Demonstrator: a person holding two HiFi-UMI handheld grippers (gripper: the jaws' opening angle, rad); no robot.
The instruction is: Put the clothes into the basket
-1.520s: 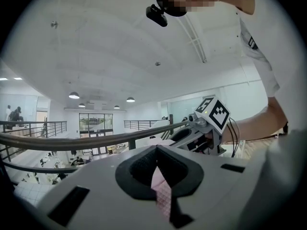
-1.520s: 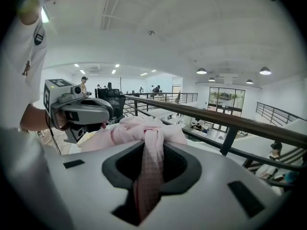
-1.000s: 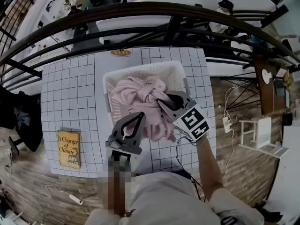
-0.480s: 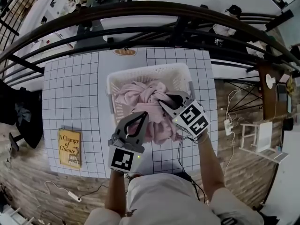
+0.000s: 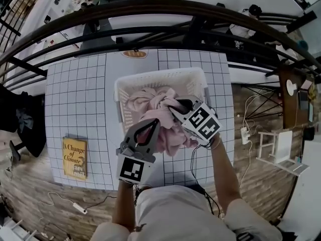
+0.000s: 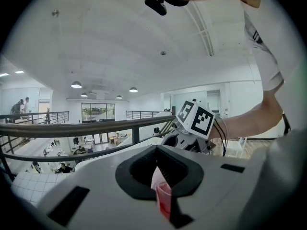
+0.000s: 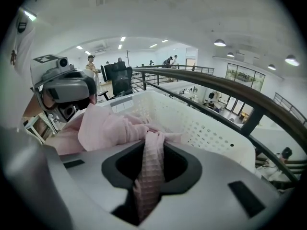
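The right tool (image 5: 173, 108) is clamped on a bunched fold of a pink garment (image 5: 150, 102) heaped in a white basket (image 5: 160, 77) on the gridded tabletop (image 5: 80, 94). The left tool (image 5: 152, 123) is pressed together on a sliver of the garment's near edge.

We see a table (image 5: 75, 94) covered with a white grid cloth on a wooden floor (image 5: 261, 185), a dark curved railing (image 5: 150, 9) just beyond its far side, and overhead a white ceiling (image 6: 120, 42) with round lamps (image 6: 76, 85) and a wide window (image 6: 98, 112) far away.
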